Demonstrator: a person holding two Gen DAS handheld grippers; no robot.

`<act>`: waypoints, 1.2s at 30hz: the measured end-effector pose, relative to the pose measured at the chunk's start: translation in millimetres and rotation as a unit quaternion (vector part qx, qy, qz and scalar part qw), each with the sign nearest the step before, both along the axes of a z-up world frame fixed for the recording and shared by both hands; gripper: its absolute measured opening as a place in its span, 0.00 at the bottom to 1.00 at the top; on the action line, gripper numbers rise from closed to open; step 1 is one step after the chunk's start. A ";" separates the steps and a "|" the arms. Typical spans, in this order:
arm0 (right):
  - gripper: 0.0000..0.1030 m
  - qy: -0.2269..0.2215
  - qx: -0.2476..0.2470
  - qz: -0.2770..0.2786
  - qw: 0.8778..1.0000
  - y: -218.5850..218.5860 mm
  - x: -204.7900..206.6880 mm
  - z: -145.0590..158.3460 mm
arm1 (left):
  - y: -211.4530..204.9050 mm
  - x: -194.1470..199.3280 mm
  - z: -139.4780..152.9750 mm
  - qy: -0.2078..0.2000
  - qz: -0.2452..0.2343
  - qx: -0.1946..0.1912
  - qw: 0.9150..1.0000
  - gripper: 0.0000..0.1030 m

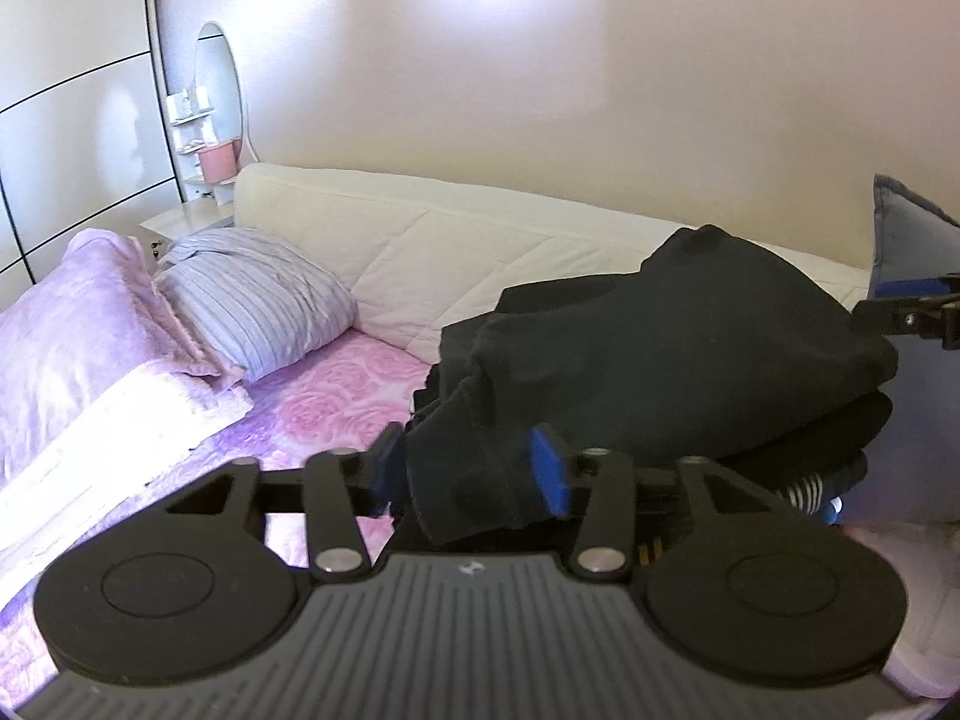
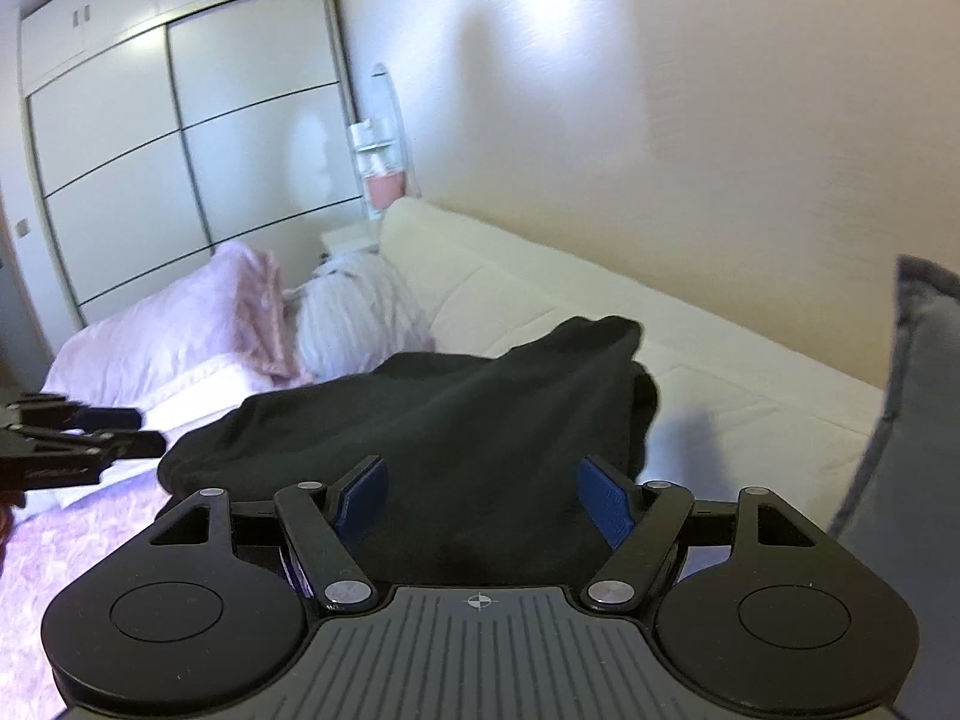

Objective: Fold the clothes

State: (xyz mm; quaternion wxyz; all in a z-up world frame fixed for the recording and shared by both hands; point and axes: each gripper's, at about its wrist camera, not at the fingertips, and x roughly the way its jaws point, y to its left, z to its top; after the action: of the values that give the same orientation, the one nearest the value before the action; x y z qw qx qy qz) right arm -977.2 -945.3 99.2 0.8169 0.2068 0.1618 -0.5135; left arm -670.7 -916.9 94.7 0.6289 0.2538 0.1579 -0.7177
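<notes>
On the bed (image 1: 336, 396), near its head edge by the white padded headboard (image 1: 480, 252), I see one pile of black clothes (image 1: 660, 360). The top piece is bunched and humped up. Under it, at the right side of the pile, a bit of striped cloth (image 1: 801, 489) sticks out.

My left gripper (image 1: 468, 471) is at the near edge of the pile. Its two blue pads are apart, and a fold of black cloth sits between them. The pads do not look pressed on it.

My right gripper (image 2: 483, 501) is at the other side of the same pile. Its two fingers are spread wide, with black cloth lying in the gap.

I count two pillows at the far left corner of the bed: one pink pillow (image 1: 66, 324) and one striped pillow (image 1: 258, 300). One grey cushion (image 2: 918, 420) stands at the right edge.

I can read no words or labels anywhere.
</notes>
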 end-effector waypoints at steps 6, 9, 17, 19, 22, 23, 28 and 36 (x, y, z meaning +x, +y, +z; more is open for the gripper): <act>0.72 0.014 0.011 -0.068 0.998 38.3 9.1 3.3 | 37.4 14.3 -0.3 0.000 -0.005 -0.005 1.000 0.72; 0.73 0.018 0.022 -0.108 0.994 73.6 22.0 5.2 | 66.8 25.9 -2.6 0.009 -0.013 -0.006 1.000 0.79; 0.89 0.034 0.042 -0.149 0.987 194.0 68.7 -1.6 | 155.8 52.8 -13.1 0.018 -0.039 -0.002 0.999 0.87; 0.89 0.038 0.052 -0.154 0.986 223.7 77.1 -5.0 | 177.2 56.9 -16.2 0.019 -0.041 0.008 0.999 0.87; 0.89 0.042 0.074 -0.162 0.983 254.7 86.4 -7.1 | 205.4 60.0 -17.5 0.025 -0.051 0.021 0.998 0.88; 0.89 0.043 0.076 -0.162 0.983 264.2 88.5 -6.3 | 213.1 59.0 -17.5 0.026 -0.054 0.021 0.998 0.88; 0.89 0.059 0.078 -0.159 0.982 287.8 99.6 -4.7 | 233.3 50.6 -17.7 0.026 -0.045 0.027 0.998 0.95; 0.89 0.067 0.085 -0.152 0.982 300.0 96.1 -7.5 | 249.9 37.5 -12.6 0.045 -0.026 0.047 0.998 0.95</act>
State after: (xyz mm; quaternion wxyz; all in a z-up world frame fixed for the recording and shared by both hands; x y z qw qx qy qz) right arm -881.1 -645.3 91.7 0.6961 0.2628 0.2258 -0.6288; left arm -633.2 -667.0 82.1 0.5899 0.2541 0.2132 -0.7362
